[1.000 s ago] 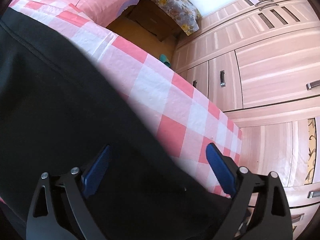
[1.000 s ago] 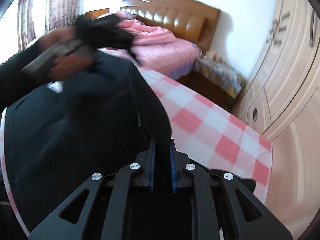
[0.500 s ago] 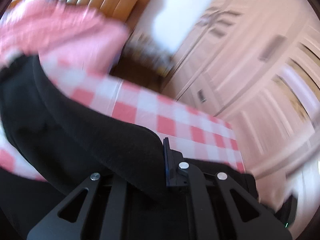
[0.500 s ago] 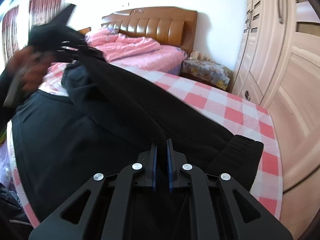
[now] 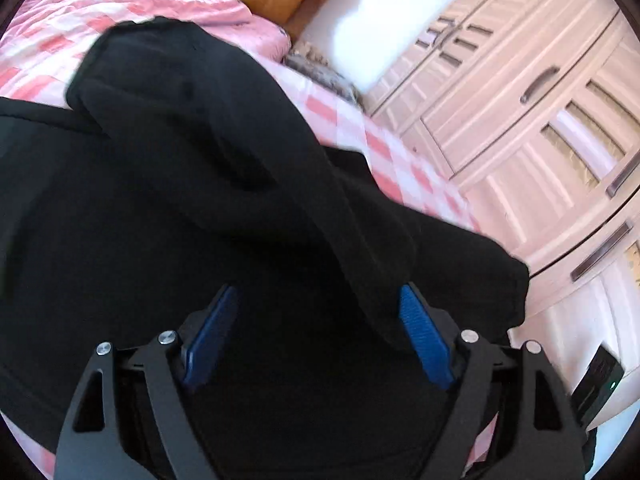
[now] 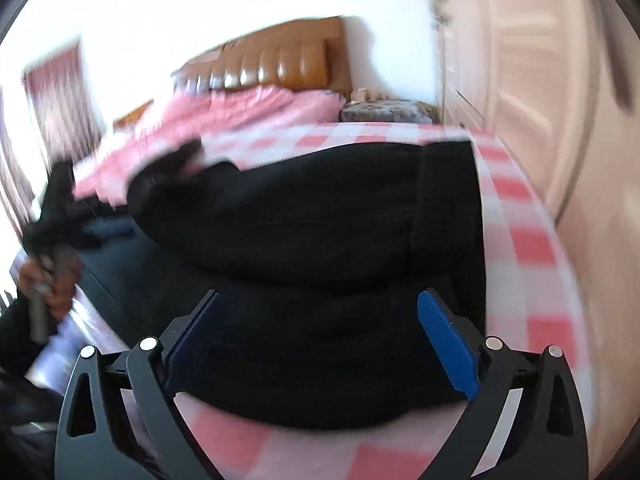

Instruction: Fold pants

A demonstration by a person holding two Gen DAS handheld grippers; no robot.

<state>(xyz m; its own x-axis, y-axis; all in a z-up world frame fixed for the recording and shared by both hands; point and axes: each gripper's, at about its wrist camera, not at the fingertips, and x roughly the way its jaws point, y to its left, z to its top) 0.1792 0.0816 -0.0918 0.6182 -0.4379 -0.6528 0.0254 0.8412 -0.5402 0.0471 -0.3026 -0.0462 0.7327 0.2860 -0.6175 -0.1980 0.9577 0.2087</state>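
The black pants (image 5: 168, 216) lie on a pink and white checked cloth (image 5: 384, 148), with one leg folded over the rest. My left gripper (image 5: 316, 332) is open just above the black fabric, its blue pads (image 5: 424, 340) apart and holding nothing. My right gripper (image 6: 320, 340) is open too, over the folded end of the pants (image 6: 320, 232). The right wrist view is blurred. The left gripper also shows at the left of that view (image 6: 56, 208), held by a hand.
A bed with a pink quilt (image 5: 132, 4) and a brown headboard (image 6: 280, 60) stands behind. A pale wooden wardrobe (image 5: 540, 120) runs along the right. A nightstand with a flowered cover (image 6: 384, 110) sits beside the bed. A dark device (image 5: 596, 380) lies low right.
Both grippers were shut on the pants and lifting a leg half a second ago. Now both have opened and let go, and the leg lies folded over the rest.
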